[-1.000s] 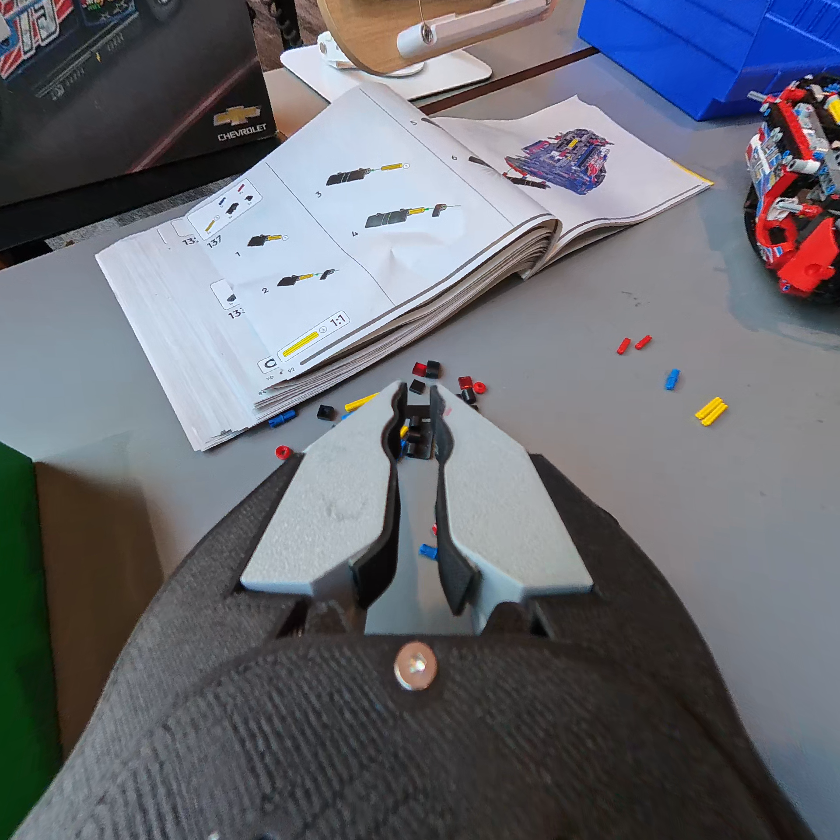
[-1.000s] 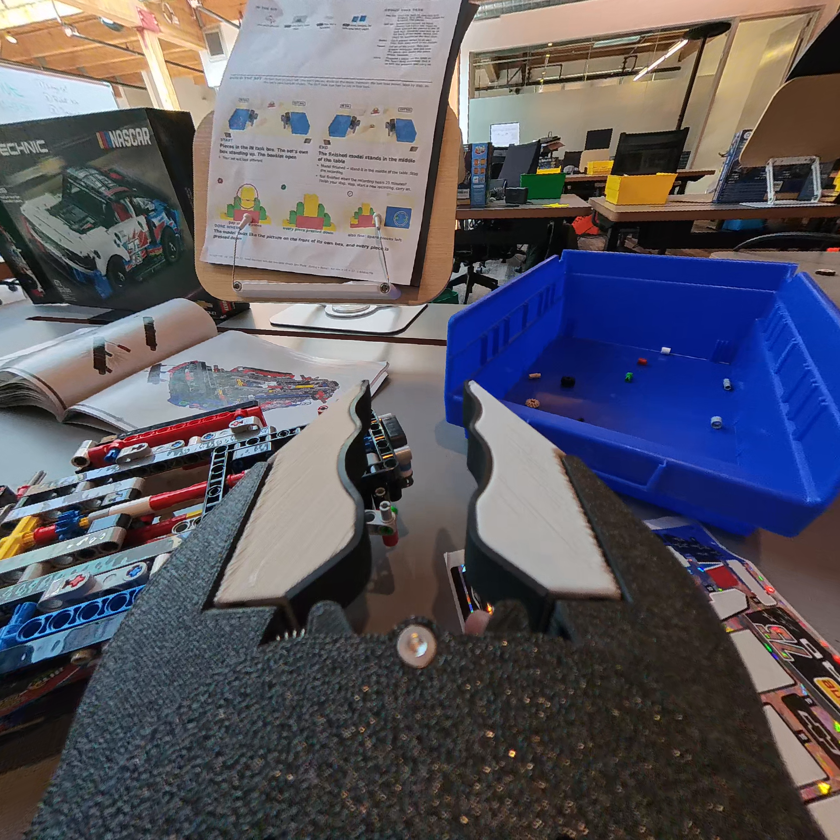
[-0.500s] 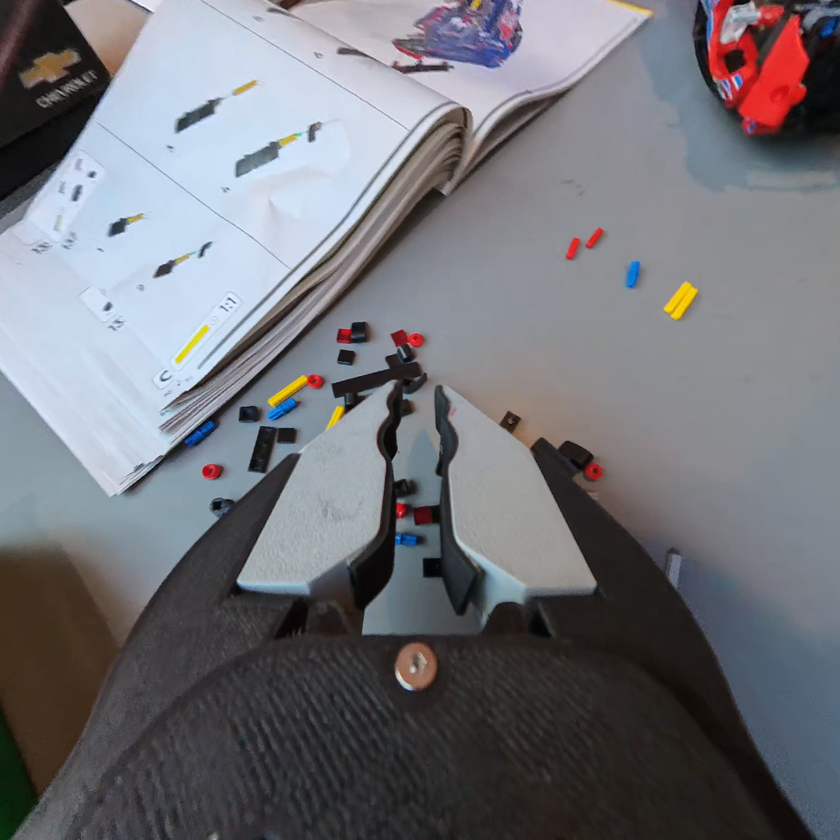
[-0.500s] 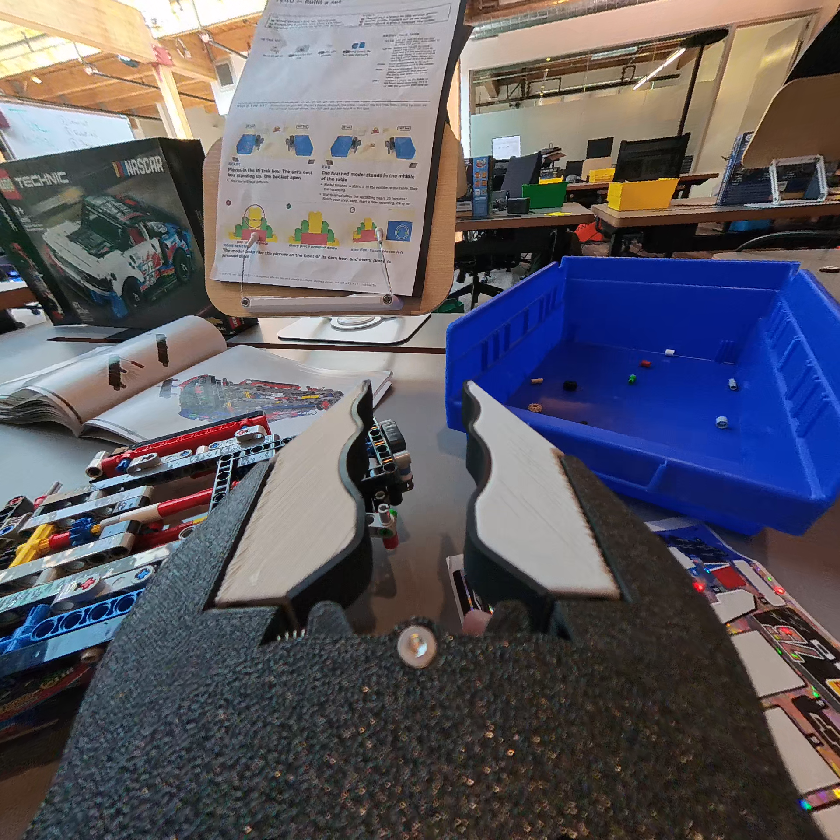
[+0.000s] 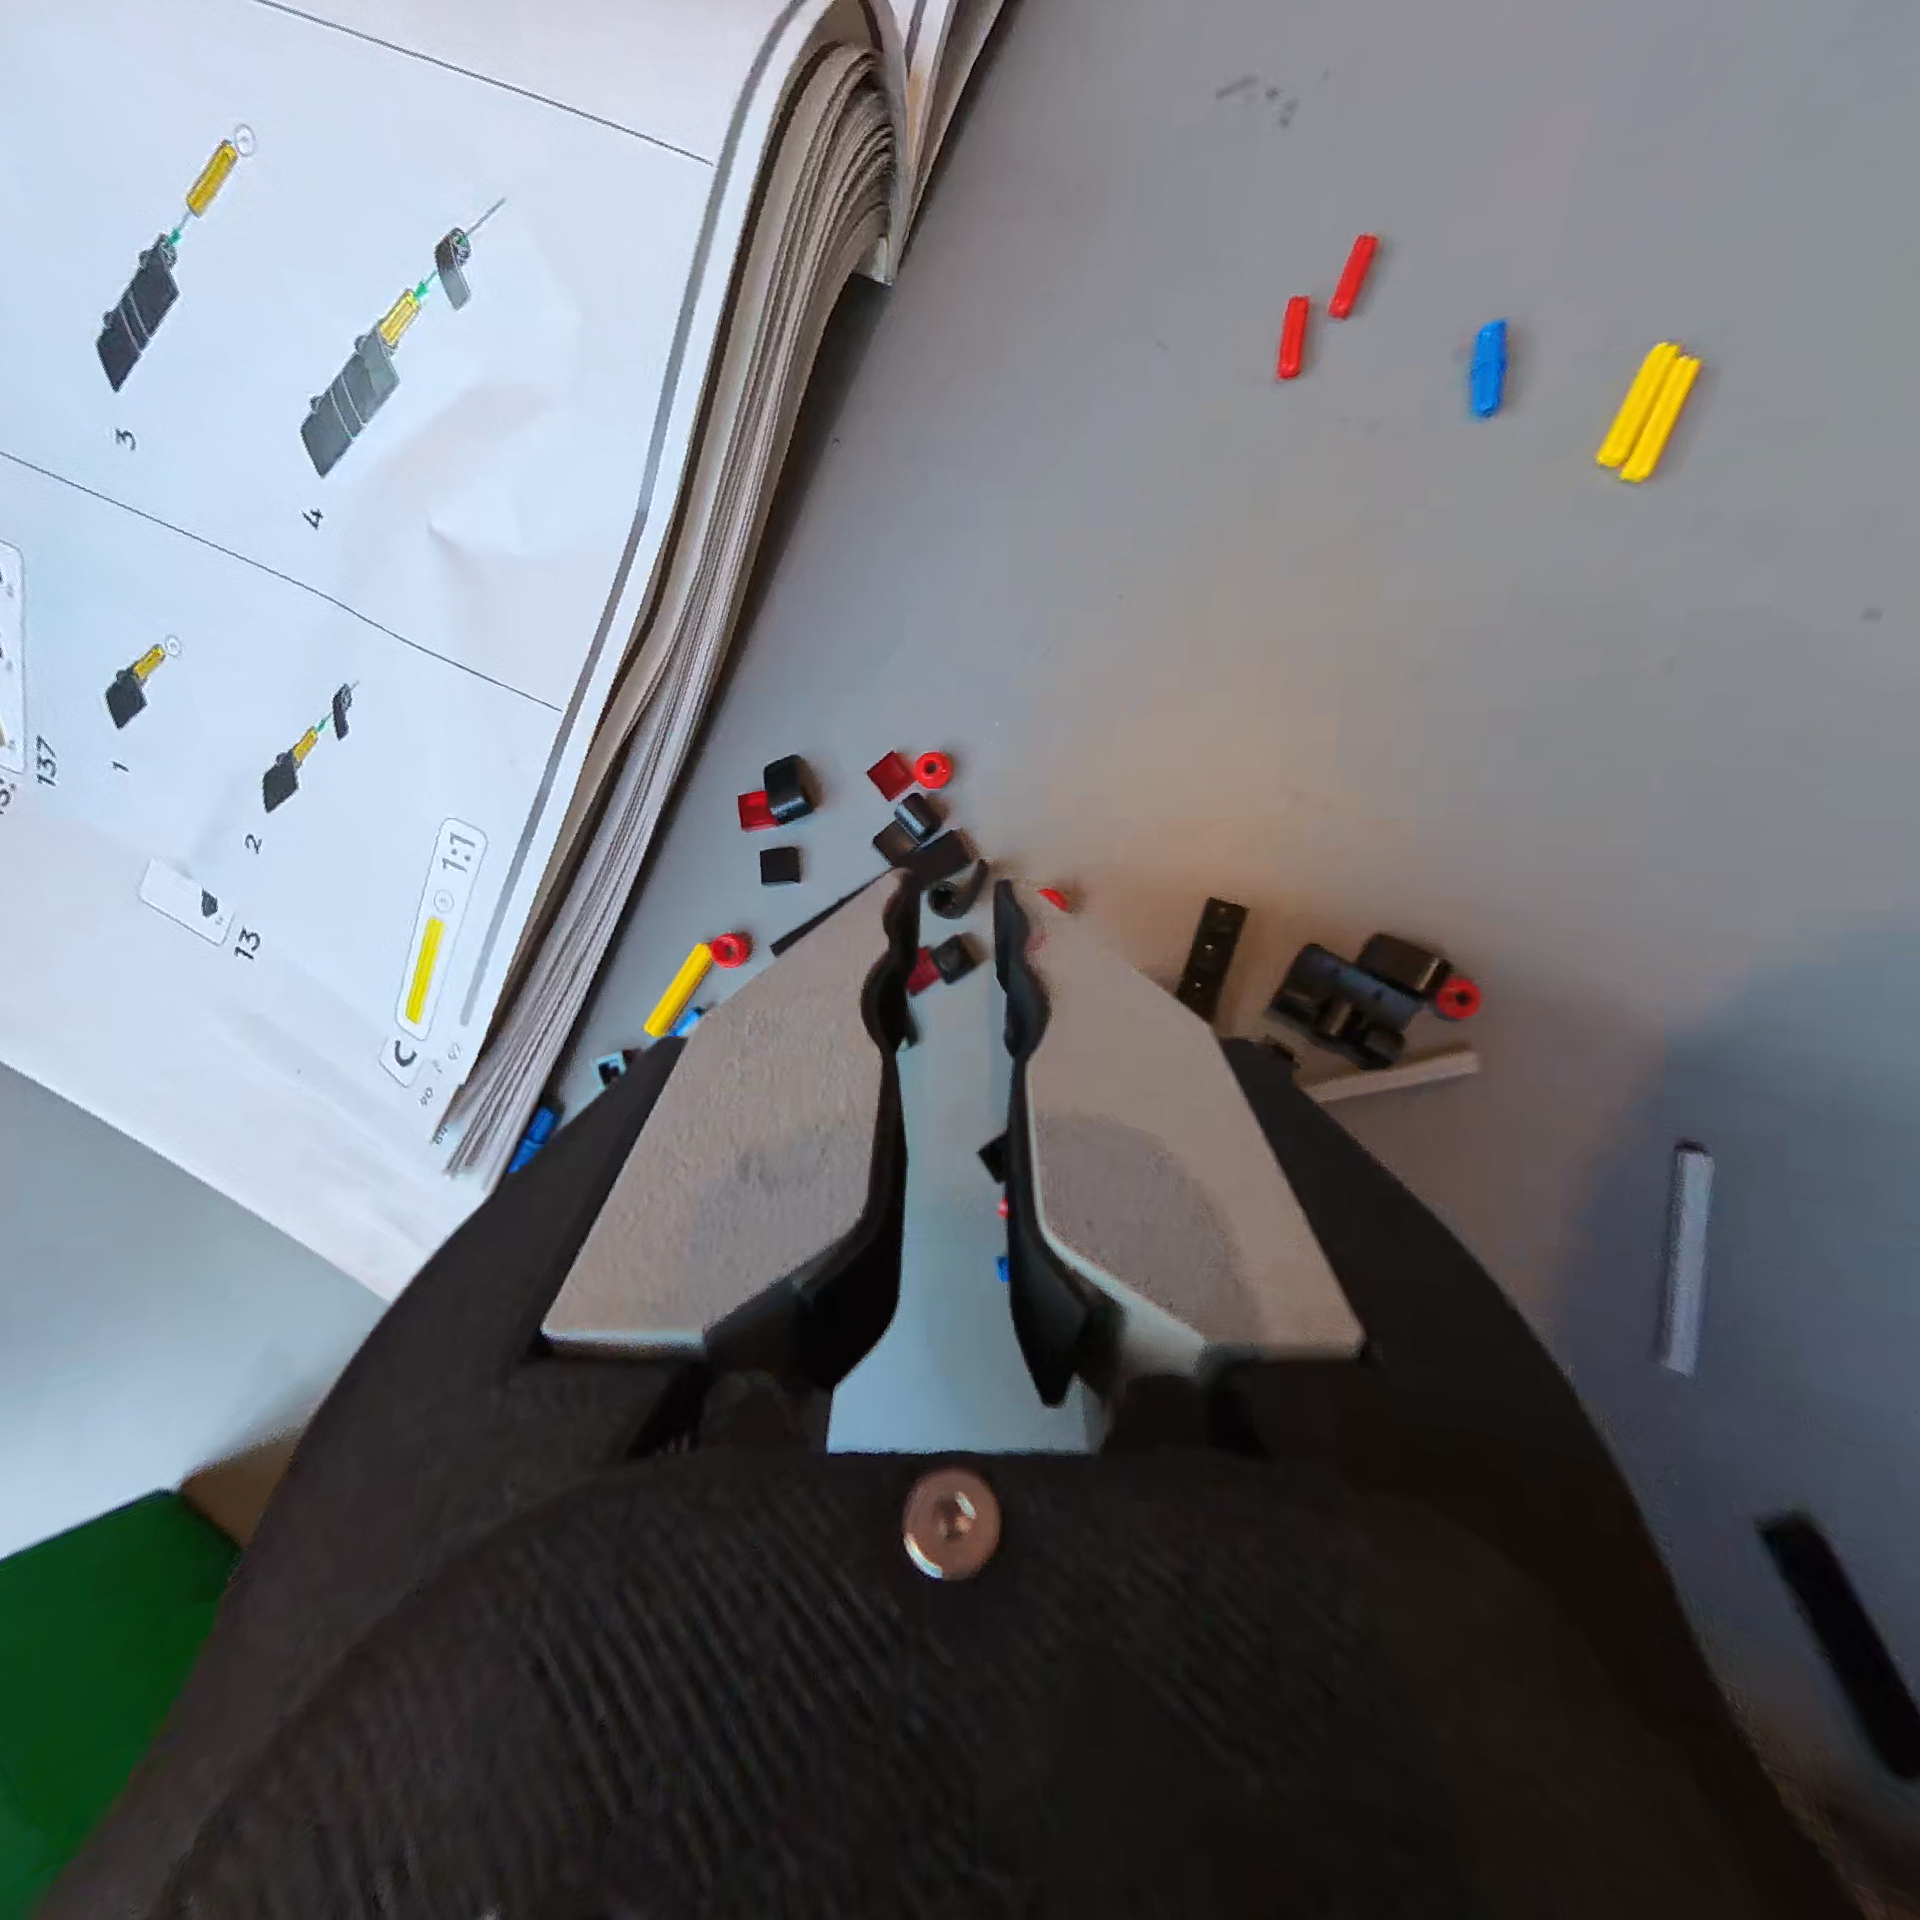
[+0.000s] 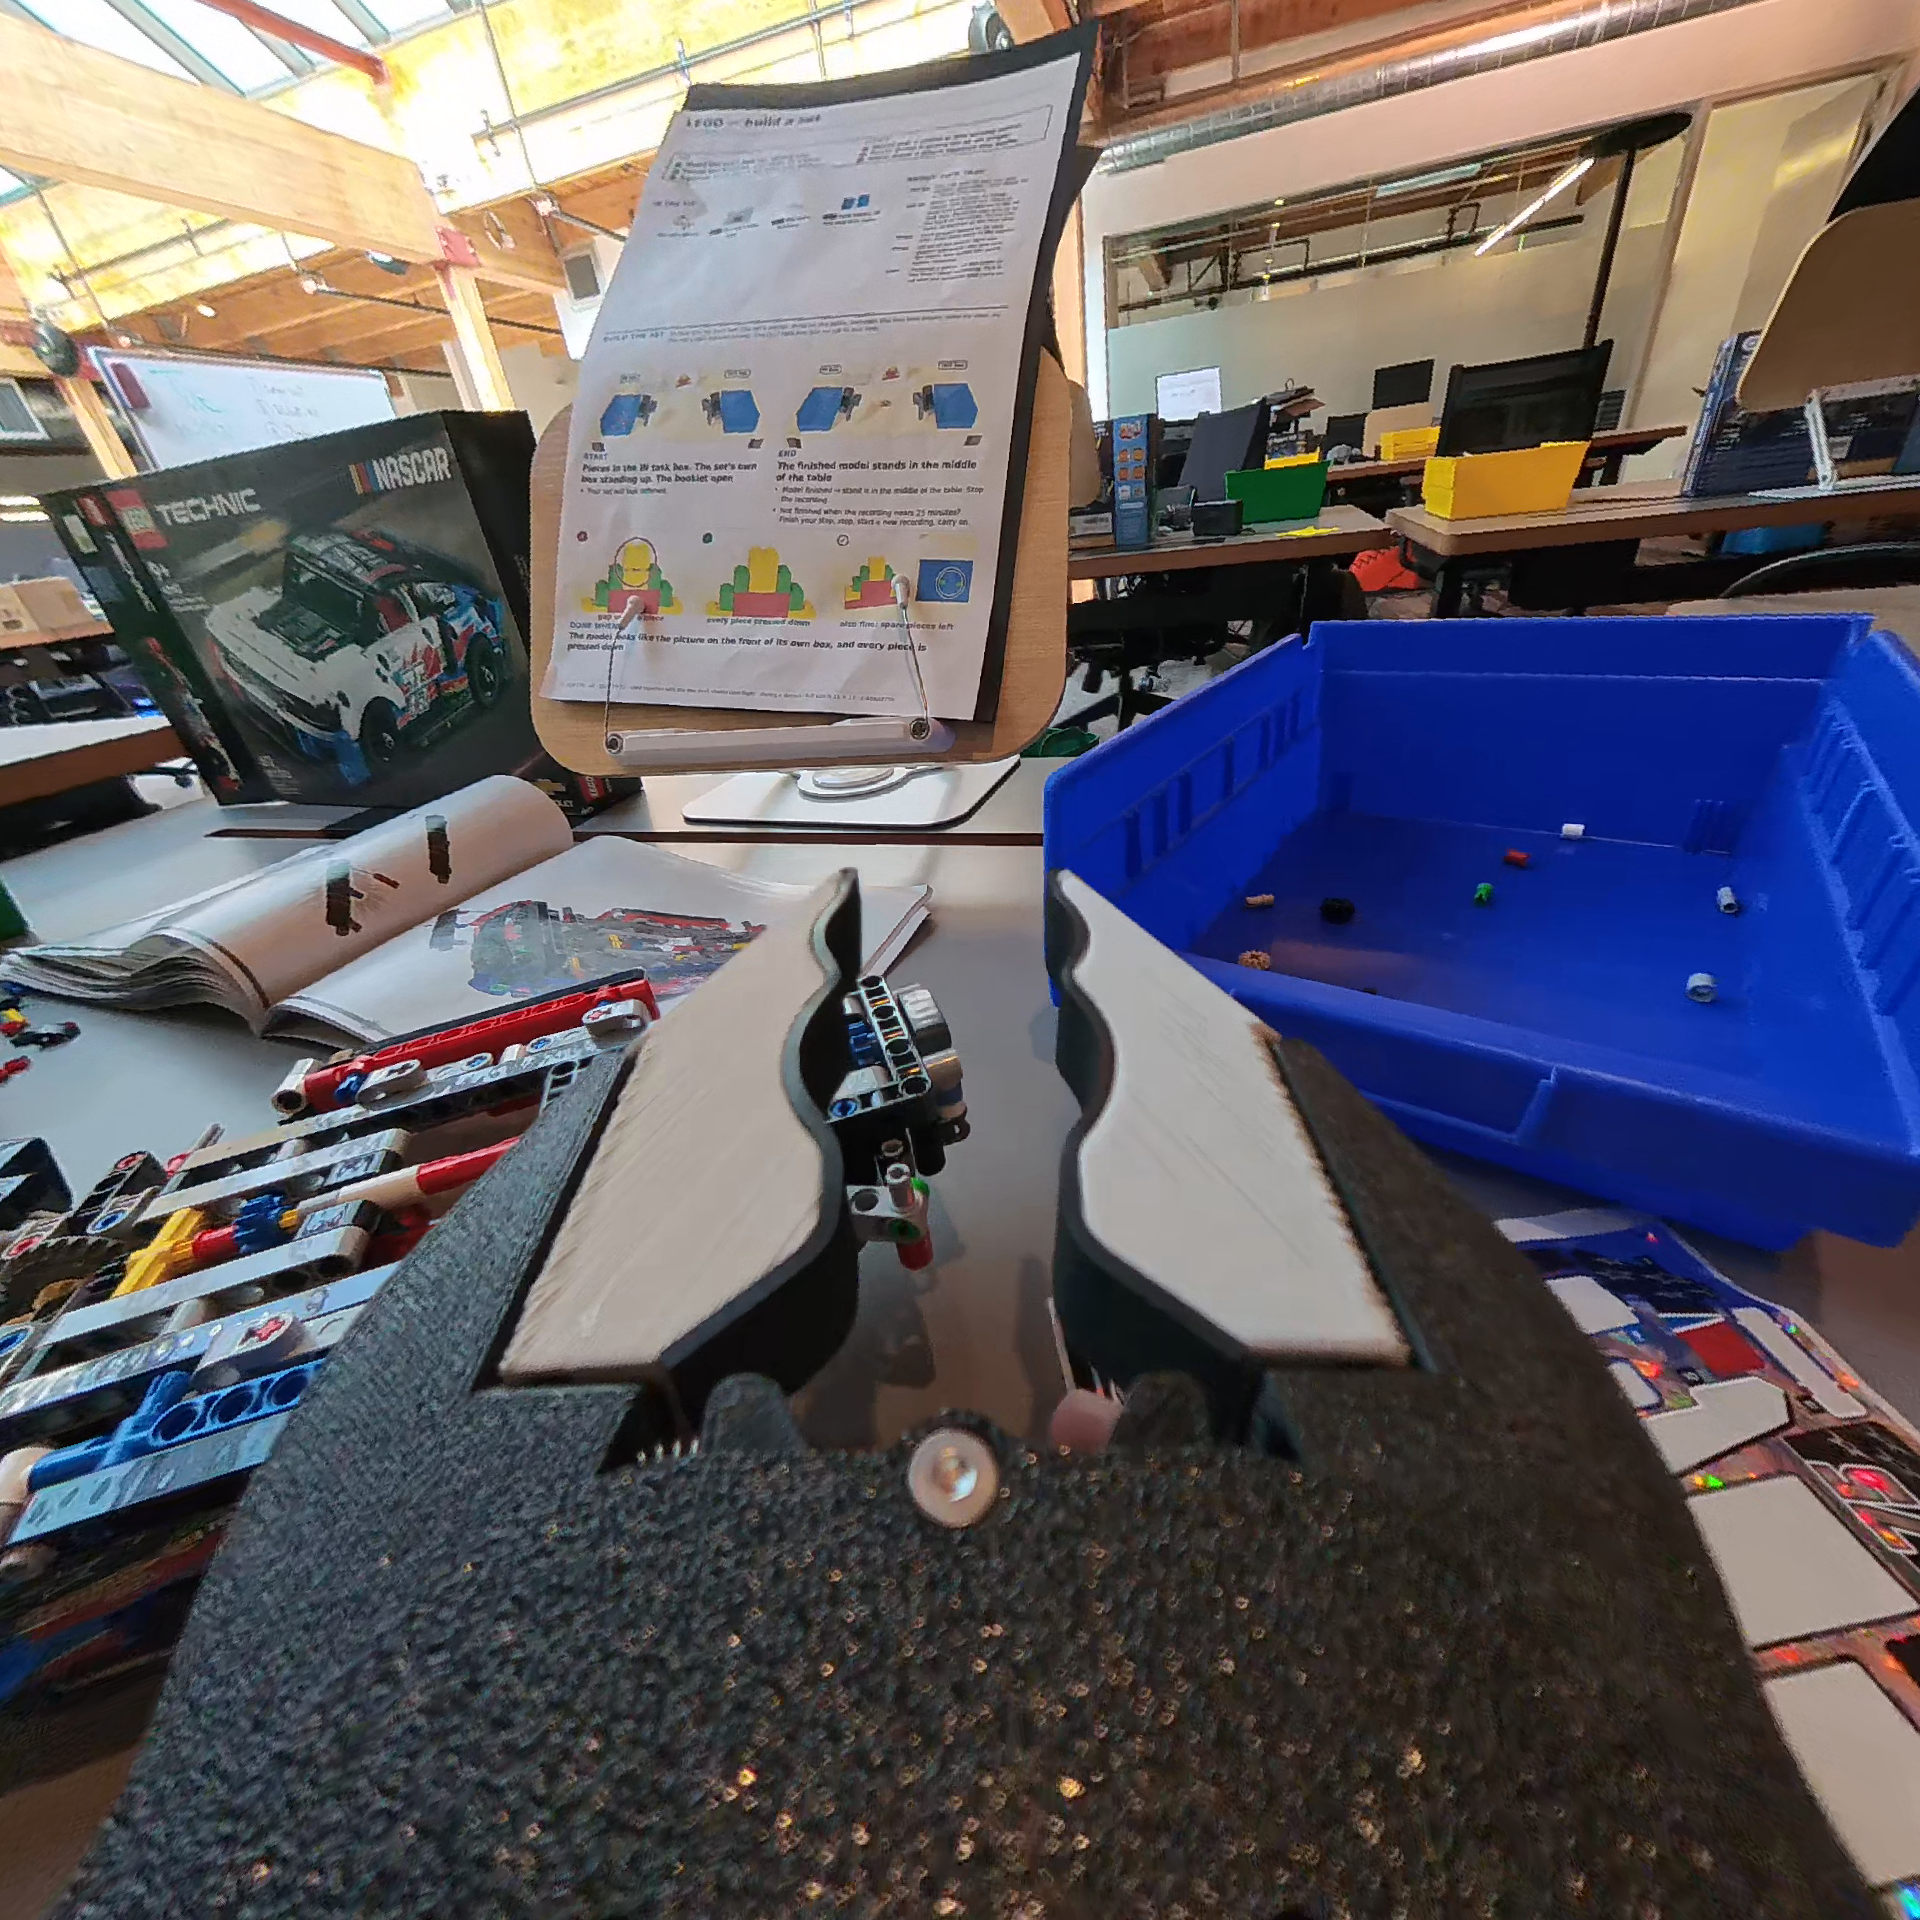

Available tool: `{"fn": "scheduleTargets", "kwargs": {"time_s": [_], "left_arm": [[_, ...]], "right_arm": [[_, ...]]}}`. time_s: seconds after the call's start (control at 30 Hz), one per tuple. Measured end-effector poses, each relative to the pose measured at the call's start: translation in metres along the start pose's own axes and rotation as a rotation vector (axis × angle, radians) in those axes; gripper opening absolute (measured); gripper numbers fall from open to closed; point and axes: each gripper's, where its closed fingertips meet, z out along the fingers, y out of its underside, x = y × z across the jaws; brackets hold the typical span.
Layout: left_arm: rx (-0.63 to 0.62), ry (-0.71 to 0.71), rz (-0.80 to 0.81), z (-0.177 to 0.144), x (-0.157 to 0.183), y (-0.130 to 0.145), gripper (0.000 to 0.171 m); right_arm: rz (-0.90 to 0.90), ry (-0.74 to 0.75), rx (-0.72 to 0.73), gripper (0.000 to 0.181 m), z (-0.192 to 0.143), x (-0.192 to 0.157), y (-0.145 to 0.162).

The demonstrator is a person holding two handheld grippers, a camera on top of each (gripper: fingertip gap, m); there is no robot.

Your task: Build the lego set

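My left gripper [image 5: 951, 899] is narrowly open and points down at a cluster of small black and red Lego pieces [image 5: 914, 821] on the grey table, beside the open instruction booklet [image 5: 312, 468]. A small black piece [image 5: 943, 900] lies on the table below the tips; nothing is held. My right gripper [image 6: 951, 904] is wide open and empty above the table. The part-built Lego car chassis [image 6: 260, 1247] lies to its left. The chassis's black and grey end section [image 6: 894, 1060] shows between the jaws, close to the left finger.
Red pins [image 5: 1325, 301], a blue pin [image 5: 1488, 366], yellow axles [image 5: 1647, 410], a black sub-assembly [image 5: 1361, 987] and a grey axle [image 5: 1688, 1257] lie scattered. A blue bin [image 6: 1558, 1122], the set's box [image 6: 312, 613], a sheet stand [image 6: 810, 416] and a sticker sheet [image 6: 1766, 1455] surround the right gripper. Tip to tip, the grippers are about 50 cm apart.
My left gripper has tipped down and moved in close over the cluster of small pieces; the booklet now fills the upper left. The right gripper has barely moved and stays wide open.
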Motion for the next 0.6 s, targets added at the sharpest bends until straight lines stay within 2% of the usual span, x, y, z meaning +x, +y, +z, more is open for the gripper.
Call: {"fn": "scheduleTargets", "kwargs": {"time_s": [0.2,0.37,0.6], "left_arm": [[-0.063,0.056,0.045,0.009,0.003,0.004,0.009],[-0.063,0.037,0.022,0.011,0.001,0.005,0.0],[-0.097,0.005,0.052,0.01,0.0,0.004,0.0]], "right_arm": [[0.012,-0.007,0.015,0.035,-0.001,0.0,-0.002],[0.02,-0.005,0.025,0.034,-0.002,0.001,-0.003],[0.047,-0.009,0.036,0.034,-0.003,0.002,-0.004]]}}
